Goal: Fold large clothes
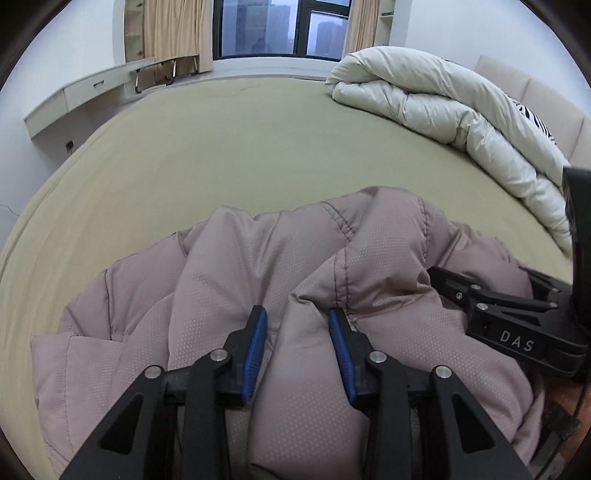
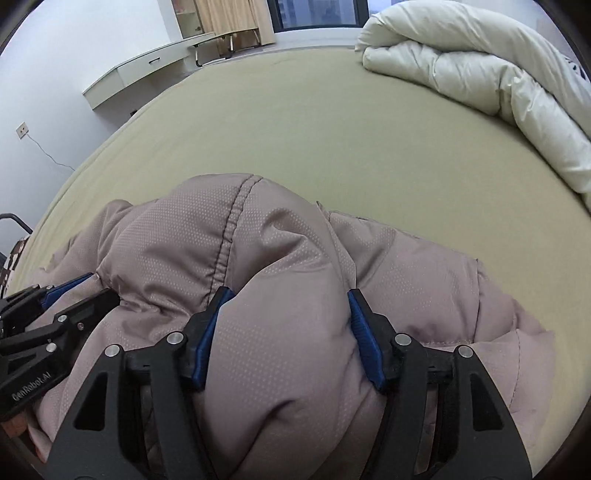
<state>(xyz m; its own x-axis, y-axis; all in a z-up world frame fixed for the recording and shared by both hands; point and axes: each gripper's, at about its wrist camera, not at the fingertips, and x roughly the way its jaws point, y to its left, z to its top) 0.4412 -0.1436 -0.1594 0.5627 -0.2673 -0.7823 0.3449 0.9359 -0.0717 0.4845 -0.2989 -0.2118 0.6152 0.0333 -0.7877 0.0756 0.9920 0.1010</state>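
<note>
Mauve quilted fabric fills the lower half of both views: a puffy jacket [image 1: 288, 280] lies bunched in thick folds at the near edge of the bed [image 1: 221, 147], which is covered by an olive-green sheet.

The left gripper [image 1: 297, 314] sits low over the jacket, its blue-padded fingers [image 1: 255, 350] part-way apart with a raised fold of the padded cloth bulging up between them and touching both pads. In the right wrist view it shows at the left edge, tips pressed into the fabric.

The right gripper [image 2: 288, 295] stands just beside it, jaws set wider, and a fat roll of the jacket fills the gap from one blue pad to the other. A double-stitched seam [image 2: 236, 221] runs up the fold ahead of its left finger. Whether either pair is squeezing firmly or only resting against the cloth cannot be told.

At the far right corner of the bed lies a rolled cream duvet [image 1: 443, 103]. Beyond the far edge are a window [image 1: 280, 26] with beige curtains and a pale wall-mounted desk [image 1: 85, 92] at the left.
</note>
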